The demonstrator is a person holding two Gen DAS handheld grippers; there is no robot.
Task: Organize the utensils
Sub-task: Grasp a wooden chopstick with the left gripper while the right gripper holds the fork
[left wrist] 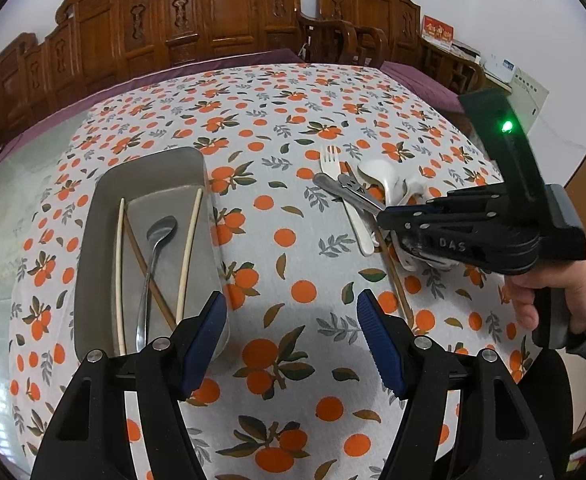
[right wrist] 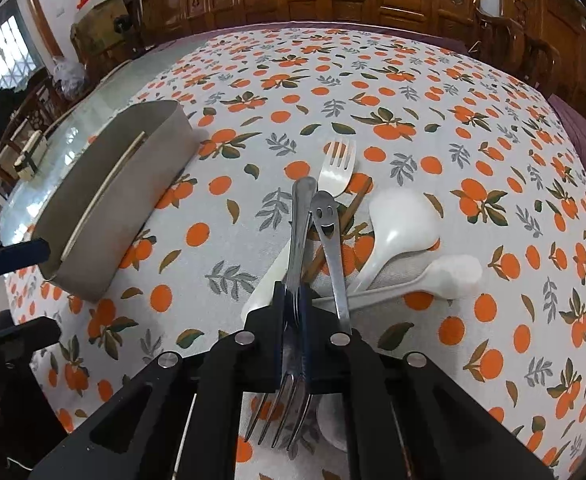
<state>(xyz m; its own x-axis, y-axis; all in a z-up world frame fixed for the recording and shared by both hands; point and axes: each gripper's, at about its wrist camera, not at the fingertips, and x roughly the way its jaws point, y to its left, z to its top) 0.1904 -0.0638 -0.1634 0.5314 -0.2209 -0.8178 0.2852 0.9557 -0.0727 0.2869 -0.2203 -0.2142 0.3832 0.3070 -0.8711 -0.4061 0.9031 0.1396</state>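
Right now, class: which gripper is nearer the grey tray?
Left. The left gripper hovers open beside the grey tray; the right gripper is farther off, shut on a metal fork.

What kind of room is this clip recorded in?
Probably a home dining or sitting room: a table under an orange-print tablecloth, carved wooden chairs along the wall, and cutlery such as a white fork beside a grey tray.

grey tray holds steel spoon and three chopsticks; right of tray: metal fork, smiley-handled utensil, white fork, two white spoons piled.
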